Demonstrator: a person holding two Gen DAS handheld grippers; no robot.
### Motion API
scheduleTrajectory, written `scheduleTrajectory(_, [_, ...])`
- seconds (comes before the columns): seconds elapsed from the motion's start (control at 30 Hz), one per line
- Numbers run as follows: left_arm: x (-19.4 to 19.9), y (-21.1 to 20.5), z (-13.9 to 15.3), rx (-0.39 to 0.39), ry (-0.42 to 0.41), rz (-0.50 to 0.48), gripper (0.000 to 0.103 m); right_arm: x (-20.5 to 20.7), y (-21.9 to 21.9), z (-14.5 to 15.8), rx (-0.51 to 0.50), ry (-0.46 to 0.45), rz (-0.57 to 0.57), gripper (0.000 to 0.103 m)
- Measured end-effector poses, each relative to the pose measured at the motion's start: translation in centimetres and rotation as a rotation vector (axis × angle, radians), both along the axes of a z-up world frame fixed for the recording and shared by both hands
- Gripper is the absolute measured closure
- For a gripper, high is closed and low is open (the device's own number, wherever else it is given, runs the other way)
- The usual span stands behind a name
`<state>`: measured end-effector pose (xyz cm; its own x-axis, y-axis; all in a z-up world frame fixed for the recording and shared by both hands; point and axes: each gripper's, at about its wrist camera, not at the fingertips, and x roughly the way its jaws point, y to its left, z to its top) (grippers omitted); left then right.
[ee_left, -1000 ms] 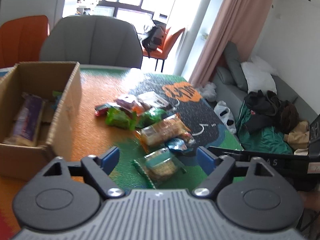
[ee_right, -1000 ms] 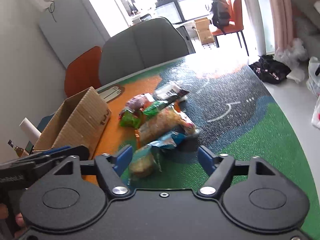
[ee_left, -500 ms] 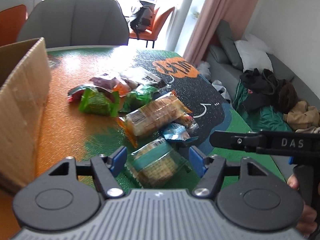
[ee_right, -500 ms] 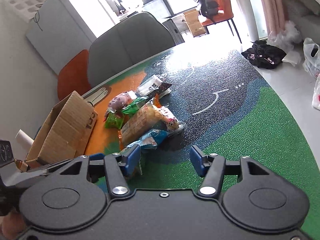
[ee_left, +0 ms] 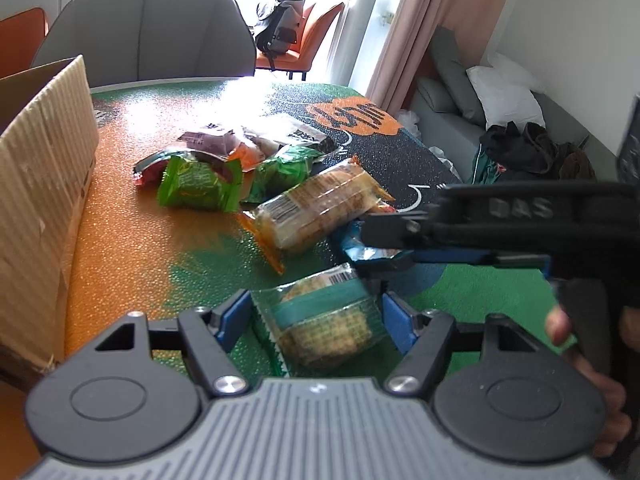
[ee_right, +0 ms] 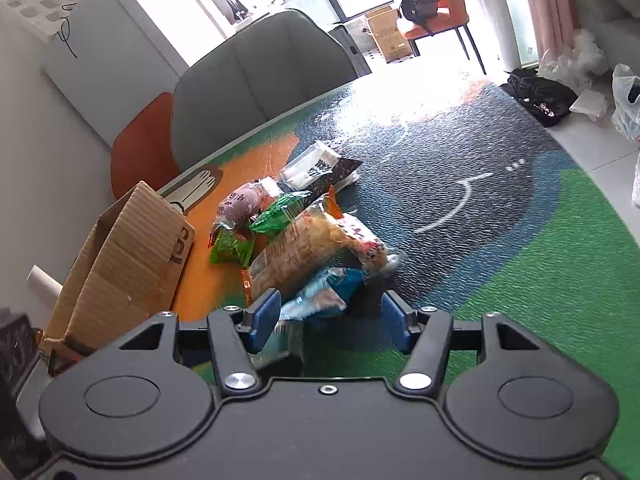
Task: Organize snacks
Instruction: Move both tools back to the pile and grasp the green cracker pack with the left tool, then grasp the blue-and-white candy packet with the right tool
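Observation:
A pile of snack packets lies on the colourful table mat. My left gripper is open, its blue pads on either side of a teal-banded cracker pack. My right gripper is open around a blue snack packet; it shows from the side in the left wrist view, reaching over the same blue packet. A long clear biscuit pack lies just beyond, also in the right wrist view. A cardboard box stands at the left; it also shows in the right wrist view.
Green packets, a purple packet and a black-and-white packet lie further back. A grey chair and an orange chair stand behind the table. The table edge curves away at the right, with a sofa beyond.
Both grippers have moved forward and down into the pile. The left now straddles the cracker pack; the right now straddles the blue packet, with its jaws somewhat narrower.

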<state>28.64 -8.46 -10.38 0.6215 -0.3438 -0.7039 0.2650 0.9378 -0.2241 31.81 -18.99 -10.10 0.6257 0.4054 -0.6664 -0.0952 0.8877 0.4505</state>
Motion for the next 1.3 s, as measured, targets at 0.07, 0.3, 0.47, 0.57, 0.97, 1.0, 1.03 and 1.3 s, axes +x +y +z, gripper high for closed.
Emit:
scheduleTrajectory(0.07, [-0.2,0.1,0.1,0.002,-0.002,0.007,0.036,0.6,0.5,-0.2,-0.007,0.003,0.003,0.045])
scheduleTrajectory(0.3, [-0.3,0.9,0.2,-0.008,0.000,0.055,0.053,1.6,2.2,-0.6,-0.098,0.002,0.002,0.058])
scheduleTrajectory(0.47, [-0.4,1.3,0.5,0.021,0.003,0.072,0.054,1.0,1.2,-0.8,-0.092,0.011,0.005,0.077])
scheduleTrajectory(0.57, [-0.4,1.2,0.9,0.044,0.019,0.075,0.052,0.1,0.6,-0.8,-0.090,0.013,0.010,0.078])
scheduleTrajectory(0.97, [0.0,-0.5,0.1,0.090,-0.011,0.137,0.031,-1.4,0.4,-0.6,-0.166,-0.011,0.022,0.072])
scheduleTrajectory(1.0, [-0.1,-0.6,0.1,0.097,-0.015,0.136,0.031,-1.3,0.3,-0.7,-0.163,-0.015,0.024,0.072])
scheduleTrajectory(1.03, [-0.2,-0.8,0.0,0.109,-0.020,0.132,0.031,-1.3,0.2,-0.7,-0.155,-0.017,0.026,0.072])
scheduleTrajectory(1.3, [-0.9,-0.2,0.4,0.100,-0.028,0.138,0.053,-1.9,0.2,-0.7,-0.155,-0.023,0.038,0.078])
